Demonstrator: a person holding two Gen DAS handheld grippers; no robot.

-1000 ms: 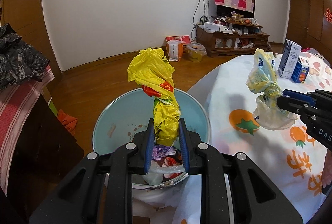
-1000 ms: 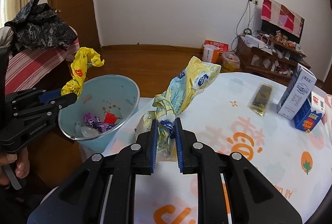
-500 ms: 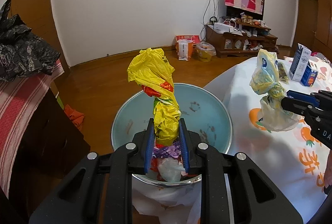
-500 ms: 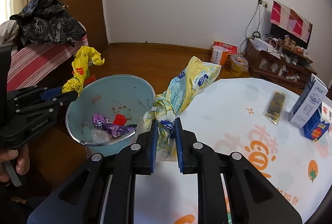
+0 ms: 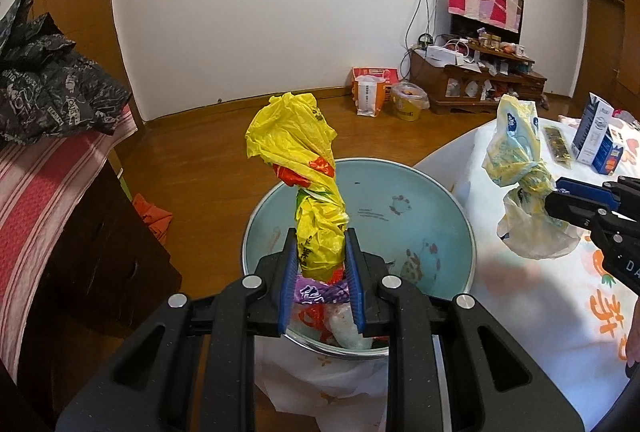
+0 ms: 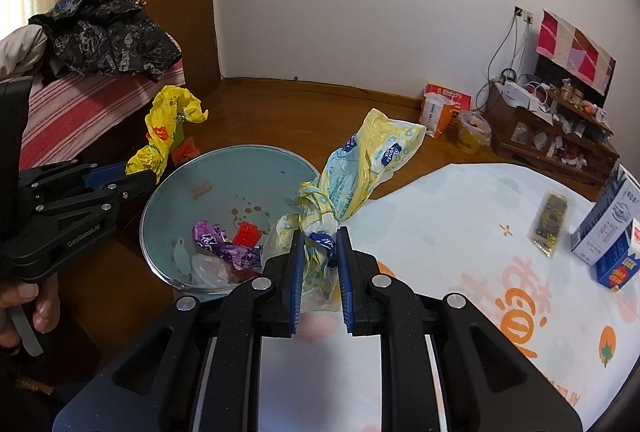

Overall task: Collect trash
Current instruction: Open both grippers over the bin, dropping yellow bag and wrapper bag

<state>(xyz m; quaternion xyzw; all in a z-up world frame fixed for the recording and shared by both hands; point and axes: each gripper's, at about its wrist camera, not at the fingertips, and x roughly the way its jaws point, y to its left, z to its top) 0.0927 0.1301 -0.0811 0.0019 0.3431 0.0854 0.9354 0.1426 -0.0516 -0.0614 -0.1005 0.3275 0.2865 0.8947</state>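
The left hand-held gripper (image 5: 321, 264) is clamped on a twisted yellow bag (image 5: 304, 168) held over the blue bin (image 6: 256, 172). The right hand-held gripper (image 6: 318, 268) pinches a knotted pale bag (image 6: 360, 168) at the tabletop (image 6: 460, 216) edge beside the bin. Inside the bin lie a purple wrapper (image 6: 218, 242), a red scrap (image 6: 248, 234) and clear plastic (image 6: 208, 266).
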